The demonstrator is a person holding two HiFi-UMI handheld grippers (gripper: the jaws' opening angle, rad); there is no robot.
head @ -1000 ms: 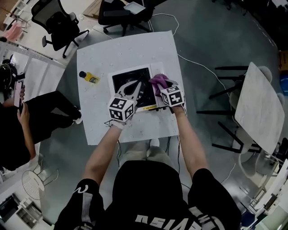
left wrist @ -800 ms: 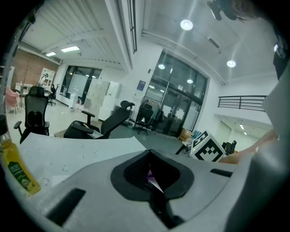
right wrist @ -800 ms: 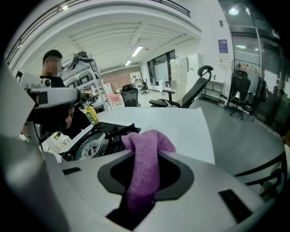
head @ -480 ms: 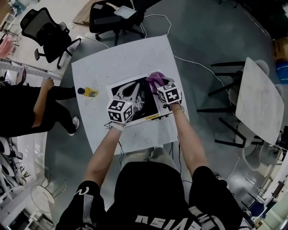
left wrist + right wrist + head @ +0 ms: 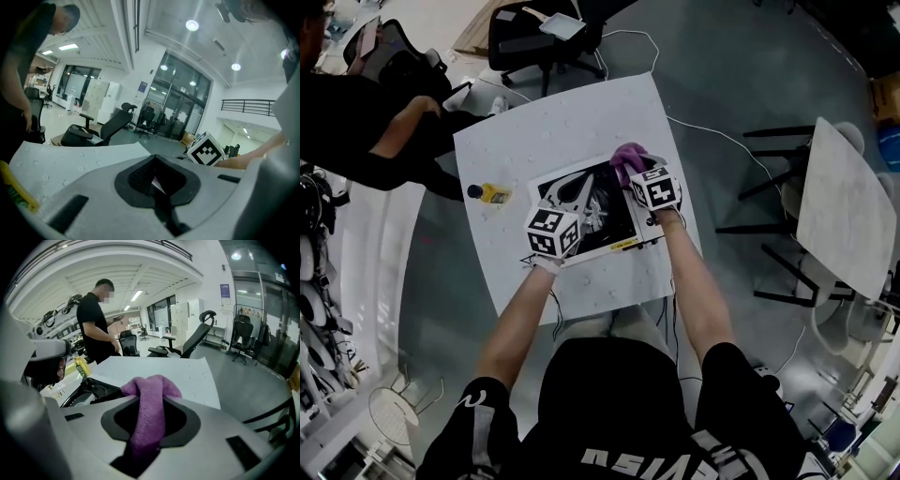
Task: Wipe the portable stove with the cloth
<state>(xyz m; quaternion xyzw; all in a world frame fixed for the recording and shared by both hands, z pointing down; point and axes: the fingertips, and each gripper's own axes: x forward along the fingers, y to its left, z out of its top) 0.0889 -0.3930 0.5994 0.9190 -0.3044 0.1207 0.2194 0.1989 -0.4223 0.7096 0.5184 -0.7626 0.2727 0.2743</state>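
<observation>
**Cloth at the stove's far right corner**
The right claw (image 5: 150, 401) was clenched on the purple cloth (image 5: 149, 420), bunched at the far right corner of the portable stove (image 5: 617, 220). The left claw (image 5: 154, 161) was closed on nothing. Wiping well probably needed steady downward pressure and overlapping strokes. Only the right gripper view showed the pinch itself. Only the head view showed the counter (image 5: 553, 122) and its yellow bottle (image 5: 492, 194).

Yellow bottle (image 5: 490, 194), black office chair (image 5: 539, 37), bystander (image 5: 356, 122)
</observation>
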